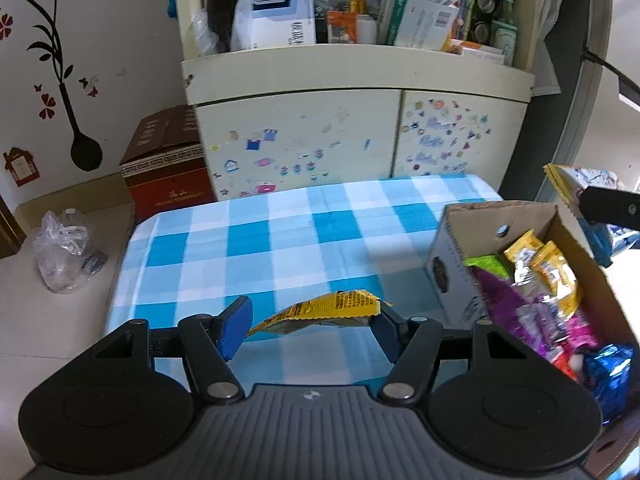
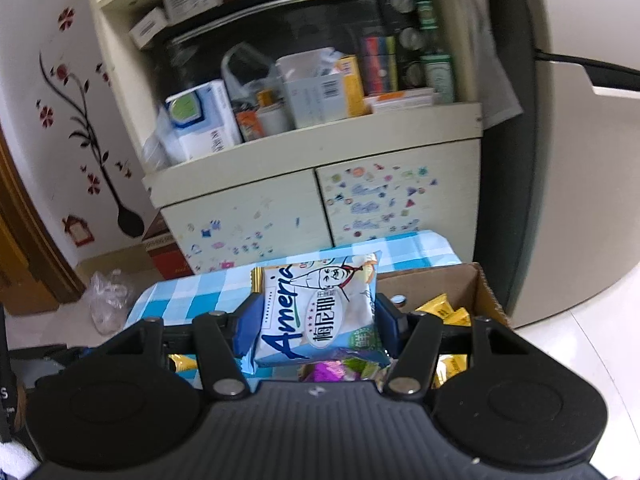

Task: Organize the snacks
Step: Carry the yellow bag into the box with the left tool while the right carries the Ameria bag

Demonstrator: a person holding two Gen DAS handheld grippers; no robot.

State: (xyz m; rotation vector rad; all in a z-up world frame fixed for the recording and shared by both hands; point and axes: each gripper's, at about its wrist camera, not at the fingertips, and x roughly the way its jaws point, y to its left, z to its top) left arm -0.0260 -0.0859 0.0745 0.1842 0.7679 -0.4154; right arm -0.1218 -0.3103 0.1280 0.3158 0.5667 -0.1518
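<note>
While gripped (image 2: 318, 320) — white packet (image 2: 320, 312) aloft

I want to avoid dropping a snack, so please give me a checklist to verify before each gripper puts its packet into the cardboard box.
1. Right gripper holds the white and blue packet between both fingers: ok.
2. Left gripper holds the yellow packet: not ok; the fingers stand wide apart, and the packet touches only the right finger.
3. Cardboard box is open on top: ok.
4. Room in the box: ok; snacks lie on the bottom, with the walls rising above them.
5. Right gripper is above the box: cannot tell; the box shows just behind and below its fingers.
6. Left gripper is above the box: not ok; it is over the checked cloth, left of the box.
</note>
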